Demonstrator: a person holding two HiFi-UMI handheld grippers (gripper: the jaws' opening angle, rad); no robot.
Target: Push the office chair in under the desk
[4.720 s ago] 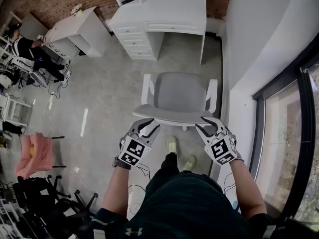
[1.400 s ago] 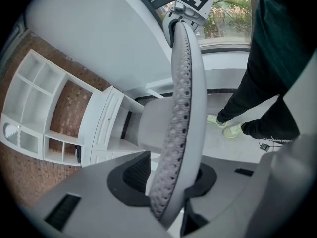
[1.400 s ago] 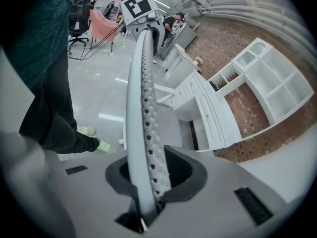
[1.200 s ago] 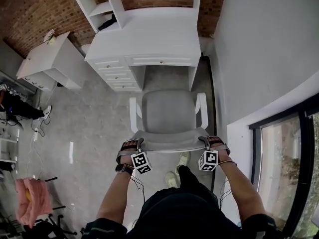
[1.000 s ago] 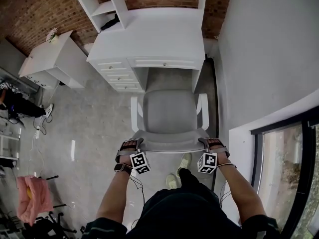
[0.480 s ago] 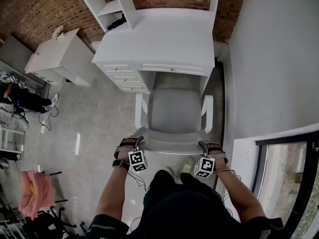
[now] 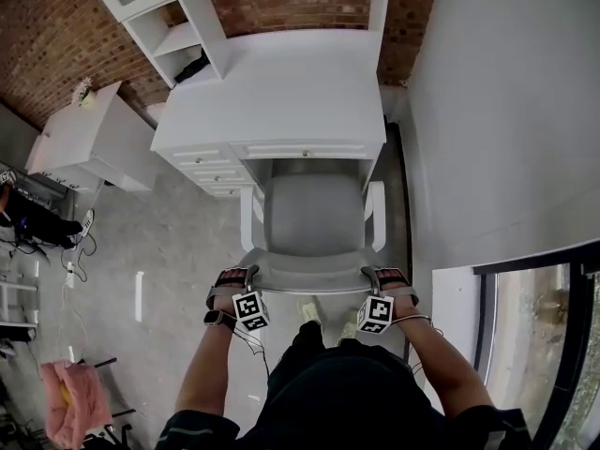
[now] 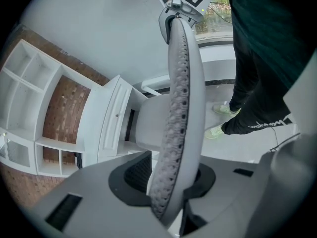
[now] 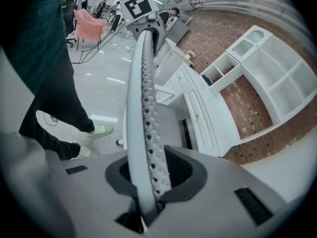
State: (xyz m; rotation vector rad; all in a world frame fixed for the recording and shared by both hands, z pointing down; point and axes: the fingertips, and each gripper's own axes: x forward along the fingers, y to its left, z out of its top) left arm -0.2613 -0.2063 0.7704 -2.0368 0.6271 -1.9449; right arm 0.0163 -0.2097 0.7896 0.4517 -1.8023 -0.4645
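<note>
Gripper views alone show left claw (image 8: 171, 182), just tightening, and right claw (image 9: 148, 182) apparently clamping the backrest (image 8: 181, 83).

Both arms reach out in front of the body, side by side. The left arm (image 7: 208, 368) is on the left and the right arm (image 7: 442, 364) is on the right. Both grippers point down and away. The left gripper (image 7: 247, 273) bites the top edge of the chair back (image 7: 309, 272) near its left end. Its jaws have just been closing on that edge. The right gripper (image 7: 371, 273) squeezes the same edge near its right end.
</note>
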